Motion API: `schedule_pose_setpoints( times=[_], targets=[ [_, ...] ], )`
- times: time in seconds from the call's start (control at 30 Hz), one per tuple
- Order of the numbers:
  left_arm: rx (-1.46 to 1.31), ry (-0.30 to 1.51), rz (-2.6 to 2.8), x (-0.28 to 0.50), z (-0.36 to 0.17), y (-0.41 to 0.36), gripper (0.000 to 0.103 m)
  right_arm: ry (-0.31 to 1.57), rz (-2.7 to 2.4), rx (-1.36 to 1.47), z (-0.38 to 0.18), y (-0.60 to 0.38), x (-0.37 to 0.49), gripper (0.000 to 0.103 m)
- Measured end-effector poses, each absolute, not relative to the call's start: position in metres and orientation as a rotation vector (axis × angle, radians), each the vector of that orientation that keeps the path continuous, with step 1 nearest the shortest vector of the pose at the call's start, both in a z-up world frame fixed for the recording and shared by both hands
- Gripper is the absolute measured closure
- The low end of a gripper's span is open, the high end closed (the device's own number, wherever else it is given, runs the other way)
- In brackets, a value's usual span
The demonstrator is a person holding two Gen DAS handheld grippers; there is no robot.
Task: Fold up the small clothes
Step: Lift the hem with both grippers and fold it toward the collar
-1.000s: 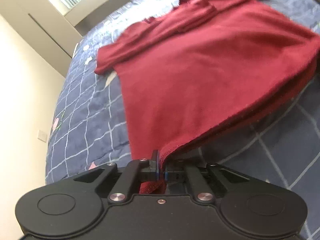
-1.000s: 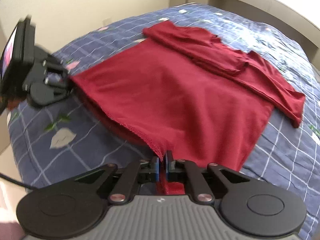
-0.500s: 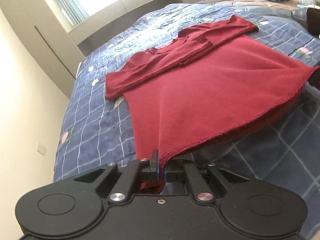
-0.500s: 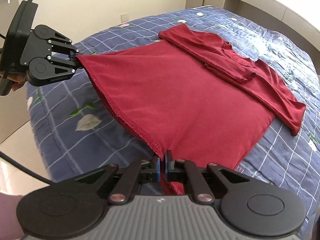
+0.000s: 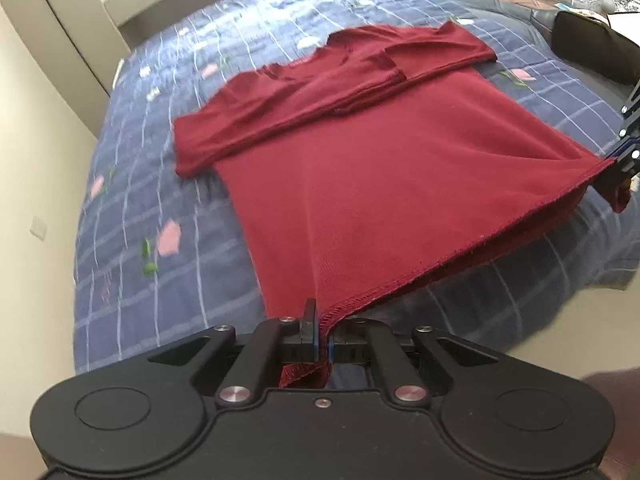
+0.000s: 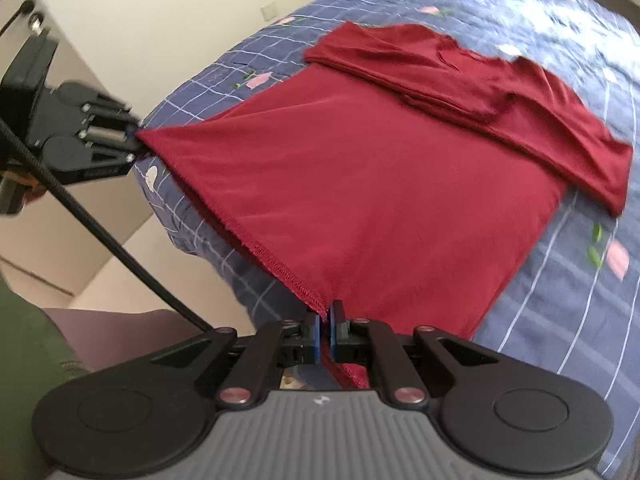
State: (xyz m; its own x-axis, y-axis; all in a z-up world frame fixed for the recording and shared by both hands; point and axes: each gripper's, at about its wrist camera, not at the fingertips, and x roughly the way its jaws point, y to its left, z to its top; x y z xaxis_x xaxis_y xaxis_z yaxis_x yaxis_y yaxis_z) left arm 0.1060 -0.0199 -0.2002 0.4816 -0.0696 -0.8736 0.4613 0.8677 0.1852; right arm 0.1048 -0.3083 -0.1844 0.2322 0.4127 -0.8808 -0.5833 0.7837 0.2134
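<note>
A dark red long-sleeved top (image 5: pixel 380 168) lies on the blue checked bedspread (image 5: pixel 132 184), its sleeves folded across the chest at the far end. My left gripper (image 5: pixel 323 344) is shut on one hem corner. My right gripper (image 6: pixel 325 336) is shut on the other hem corner. The hem is stretched taut between them and held above the near bed edge. The top also shows in the right wrist view (image 6: pixel 380 168), with the left gripper (image 6: pixel 134 134) at the left. The right gripper shows at the right edge of the left wrist view (image 5: pixel 616 160).
The bedspread (image 6: pixel 580 320) hangs over the near bed edge. A cream wall (image 5: pixel 28 184) with a socket runs along the left side. A black cable (image 6: pixel 108 236) trails from the left gripper. Dark items (image 5: pixel 588 44) lie at the bed's far right.
Both grippers have lifted the hem higher and pulled it back toward the near bed edge. The hem is now stretched tighter, and more of the top's lower half is off the bedspread.
</note>
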Motion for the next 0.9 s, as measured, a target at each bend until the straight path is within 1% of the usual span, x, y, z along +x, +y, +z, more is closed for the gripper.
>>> schedule_pose_setpoints(
  times=[0.17,0.33,0.57,0.9],
  targets=[
    [0.341,1.029,-0.271,0.117,-0.193,-0.016,0.099,1.092,0.626,-0.082,-0.170,-0.321,0.117,0.097],
    [0.338,0.954,-0.255,0.152,-0.183,-0.020,0.099,0.973,0.573,-0.080,-0.149,-0.326,0.148,0.097],
    [0.171,0.943,-0.260,0.240,-0.171,-0.017,0.099,0.861,0.506,-0.147,-0.139,-0.333,0.220,0.097],
    [0.180,0.891,-0.336,0.373,-0.161,-0.037,0.099,0.734,0.386,-0.185,-0.136,-0.343,0.327,0.097]
  ],
)
